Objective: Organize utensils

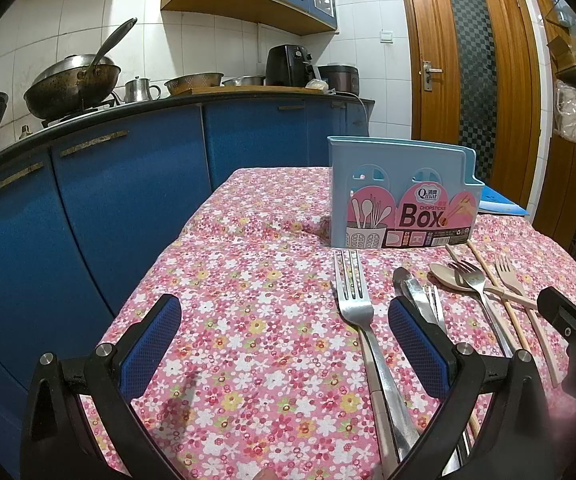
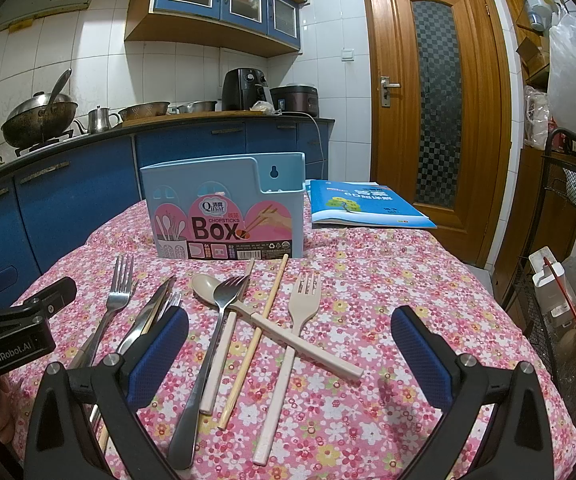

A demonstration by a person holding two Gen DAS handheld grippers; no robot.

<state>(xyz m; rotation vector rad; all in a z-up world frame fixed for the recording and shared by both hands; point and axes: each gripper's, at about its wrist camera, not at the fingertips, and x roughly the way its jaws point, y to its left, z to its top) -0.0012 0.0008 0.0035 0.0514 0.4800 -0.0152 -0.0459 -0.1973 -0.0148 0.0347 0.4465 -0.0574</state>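
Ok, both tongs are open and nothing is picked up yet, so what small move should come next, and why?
Probably ease the right tongs down onto the beige plastic fork. It lies between their open fingers, topmost in the pile, with its handle free on the cloth. The blue chopsticks box stands empty-looking just behind. The left tongs are open too, beside the steel fork.

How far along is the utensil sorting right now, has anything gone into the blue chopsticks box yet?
Nothing looks done: no utensil shows above the rim of the blue box. Nothing is in hand; the left claw and right claw are both open. Left to do: the steel fork, knife, beige spoon, beige fork and chopstick lie on the tablecloth.
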